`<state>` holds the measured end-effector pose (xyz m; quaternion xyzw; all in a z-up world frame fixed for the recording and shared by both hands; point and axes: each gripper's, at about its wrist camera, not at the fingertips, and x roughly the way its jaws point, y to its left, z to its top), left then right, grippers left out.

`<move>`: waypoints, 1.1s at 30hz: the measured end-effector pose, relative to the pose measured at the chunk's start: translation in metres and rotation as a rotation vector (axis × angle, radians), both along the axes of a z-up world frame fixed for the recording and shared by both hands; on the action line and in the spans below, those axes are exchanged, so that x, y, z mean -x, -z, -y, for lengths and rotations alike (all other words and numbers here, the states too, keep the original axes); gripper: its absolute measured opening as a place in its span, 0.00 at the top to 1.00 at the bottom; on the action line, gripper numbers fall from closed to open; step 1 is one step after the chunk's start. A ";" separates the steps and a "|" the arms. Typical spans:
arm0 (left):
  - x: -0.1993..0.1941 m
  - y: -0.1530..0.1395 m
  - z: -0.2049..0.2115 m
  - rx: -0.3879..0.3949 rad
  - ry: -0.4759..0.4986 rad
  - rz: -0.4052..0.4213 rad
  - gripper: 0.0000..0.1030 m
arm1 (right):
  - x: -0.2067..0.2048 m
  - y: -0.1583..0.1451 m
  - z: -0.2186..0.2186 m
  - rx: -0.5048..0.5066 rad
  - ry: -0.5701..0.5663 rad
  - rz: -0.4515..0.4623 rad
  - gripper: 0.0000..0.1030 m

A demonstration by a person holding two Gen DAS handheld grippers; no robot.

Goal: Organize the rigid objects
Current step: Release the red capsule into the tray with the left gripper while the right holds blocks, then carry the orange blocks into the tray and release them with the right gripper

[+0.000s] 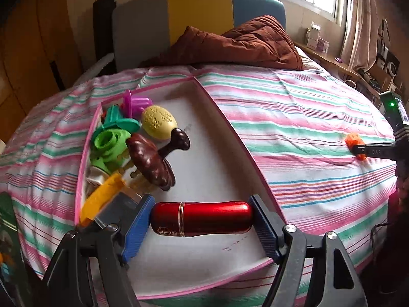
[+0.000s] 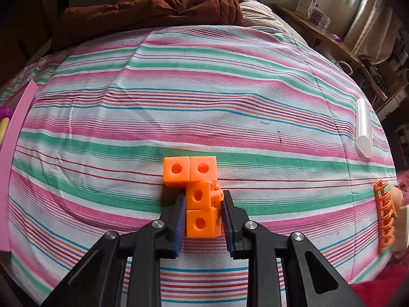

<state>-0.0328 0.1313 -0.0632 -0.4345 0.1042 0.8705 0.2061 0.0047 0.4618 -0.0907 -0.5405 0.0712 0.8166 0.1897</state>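
My left gripper is shut on a red metal cylinder, held crosswise just above the floor of a pink-edged white box on the striped bed. At the box's left end lie a brown mushroom-shaped toy, a yellow egg shape, green pieces and a purple piece. My right gripper is shut on an orange piece of linked cubes that rests on the bedspread. In the left wrist view the same orange piece shows at the far right, in the right gripper's fingers.
A brown quilt is heaped at the head of the bed. A clear plastic tube lies at the right of the bedspread, and an orange lattice piece sits at the right edge. A wooden shelf with small boxes runs beside the bed.
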 end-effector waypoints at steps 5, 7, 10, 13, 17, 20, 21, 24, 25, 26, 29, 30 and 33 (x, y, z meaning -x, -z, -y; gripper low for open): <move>0.001 0.001 0.003 -0.006 -0.021 0.011 0.26 | -0.001 0.000 0.000 -0.001 0.002 -0.001 0.75; 0.000 -0.003 0.005 -0.008 -0.031 -0.004 0.26 | -0.001 0.000 0.000 -0.003 0.002 -0.001 0.75; -0.002 -0.009 0.008 -0.015 -0.040 -0.025 0.25 | -0.001 0.000 -0.001 -0.003 0.001 -0.001 0.75; -0.004 -0.017 0.011 -0.028 -0.051 -0.038 0.25 | -0.002 0.000 -0.001 -0.007 0.003 -0.002 0.75; -0.009 -0.033 0.020 -0.038 -0.076 -0.077 0.25 | -0.003 -0.001 0.002 -0.010 0.007 -0.004 0.75; -0.010 -0.043 0.026 -0.047 -0.092 -0.092 0.25 | -0.003 -0.002 0.001 0.001 0.012 -0.009 0.75; -0.010 -0.045 0.028 -0.048 -0.099 -0.096 0.25 | -0.003 -0.002 0.002 0.004 0.013 -0.009 0.75; -0.011 -0.052 0.035 -0.058 -0.117 -0.107 0.25 | -0.002 -0.002 0.004 0.014 0.009 -0.012 0.75; -0.011 -0.054 0.037 -0.059 -0.123 -0.111 0.25 | -0.002 -0.002 0.004 0.021 0.006 -0.015 0.75; -0.012 -0.055 0.038 -0.058 -0.128 -0.113 0.25 | -0.002 -0.002 0.006 0.020 0.001 -0.015 0.75; -0.012 -0.059 0.044 -0.057 -0.145 -0.120 0.25 | -0.001 -0.002 0.010 0.016 -0.007 -0.010 0.75; -0.012 -0.059 0.045 -0.053 -0.150 -0.120 0.25 | -0.001 -0.002 0.011 0.026 -0.005 -0.011 0.75; -0.013 -0.062 0.052 -0.058 -0.169 -0.129 0.25 | 0.000 -0.002 0.017 0.044 -0.012 -0.007 0.75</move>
